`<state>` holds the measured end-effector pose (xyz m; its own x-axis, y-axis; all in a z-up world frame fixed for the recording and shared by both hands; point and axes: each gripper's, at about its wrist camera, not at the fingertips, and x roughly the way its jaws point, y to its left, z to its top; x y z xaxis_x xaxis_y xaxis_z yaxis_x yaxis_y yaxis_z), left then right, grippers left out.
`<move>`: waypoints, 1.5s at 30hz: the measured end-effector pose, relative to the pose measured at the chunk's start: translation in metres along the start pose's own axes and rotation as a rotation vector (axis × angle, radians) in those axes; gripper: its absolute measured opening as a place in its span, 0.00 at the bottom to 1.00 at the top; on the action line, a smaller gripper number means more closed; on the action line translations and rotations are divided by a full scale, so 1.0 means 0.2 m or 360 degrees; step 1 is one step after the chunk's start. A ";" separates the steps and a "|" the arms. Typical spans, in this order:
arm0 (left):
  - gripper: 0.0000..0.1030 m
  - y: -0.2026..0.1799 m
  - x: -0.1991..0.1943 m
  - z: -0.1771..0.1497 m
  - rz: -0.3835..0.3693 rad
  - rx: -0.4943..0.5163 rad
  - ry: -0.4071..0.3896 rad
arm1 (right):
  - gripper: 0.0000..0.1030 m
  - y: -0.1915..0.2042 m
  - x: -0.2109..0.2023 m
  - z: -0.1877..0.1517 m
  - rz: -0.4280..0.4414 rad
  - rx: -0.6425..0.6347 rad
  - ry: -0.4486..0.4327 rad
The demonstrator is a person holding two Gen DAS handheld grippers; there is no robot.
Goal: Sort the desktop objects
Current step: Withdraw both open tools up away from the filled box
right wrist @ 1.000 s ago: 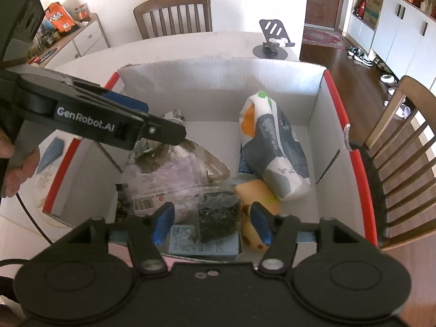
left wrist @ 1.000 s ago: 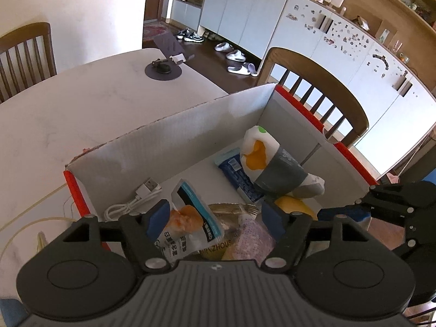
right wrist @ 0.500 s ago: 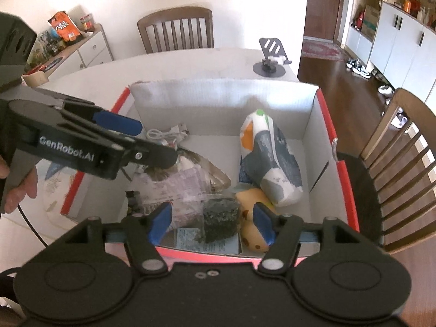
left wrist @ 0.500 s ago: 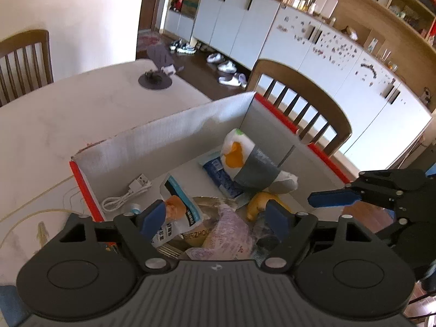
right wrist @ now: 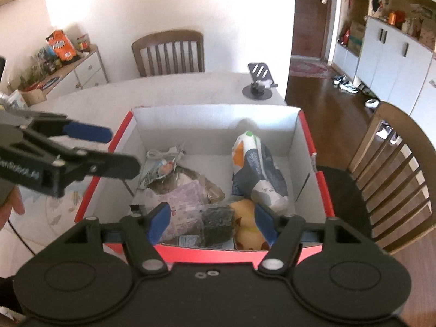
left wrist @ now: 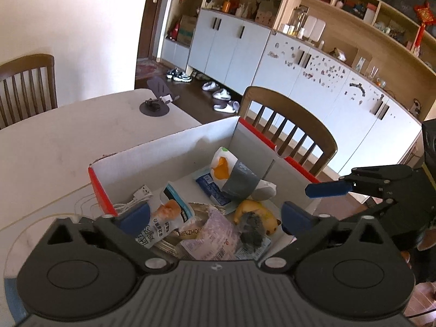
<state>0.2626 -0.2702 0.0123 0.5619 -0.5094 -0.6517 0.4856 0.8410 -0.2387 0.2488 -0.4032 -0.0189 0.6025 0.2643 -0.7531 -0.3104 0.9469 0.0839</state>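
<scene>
Both tongs are hanging over the red-edged white cardboard box [right wrist: 305,133] with nothing between their blue pads. Left gripper [left wrist: 215,215] is spreading its jaws wider at this moment, above the box's near left corner; right gripper [right wrist: 212,218] is standing with its jaws parted and empty, above the box's near wall. A person's hand [right wrist: 11,207] is holding the left tool's handle, outside the box's left wall.

That box is sitting on the pale marble-look table [left wrist: 54,141], and everything below is placed against it. Lying inside it, towards the right wall, is the large white, grey and orange soft pouch [right wrist: 256,169], tilted with its green-tipped end towards the far wall. Filling the near middle is the crinkled lilac plastic packet [right wrist: 179,204], and under it a clear bag with a gold edge is showing. Resting by the left wall is the white snack sachet with a blue border [left wrist: 166,218]. Sitting against the near wall is the yellow rubber toy [right wrist: 245,226], touching the dark grey speckled packet [right wrist: 218,223] beside it. Coiled in the far left corner is the white USB cable [left wrist: 136,196]. Beyond the far wall, on the table, the black phone stand [right wrist: 259,84] is standing.
</scene>
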 end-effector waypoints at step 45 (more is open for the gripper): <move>1.00 0.17 -0.30 -0.31 0.0045 -0.0084 0.0012 | 0.83 0.27 -0.13 -0.16 -0.0098 0.0247 -0.0220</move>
<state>0.2027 -0.1997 -0.0011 0.5697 -0.4842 -0.6641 0.4337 0.8635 -0.2575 0.1927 -0.3639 -0.0165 0.7153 0.2174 -0.6642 -0.1592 0.9761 0.1481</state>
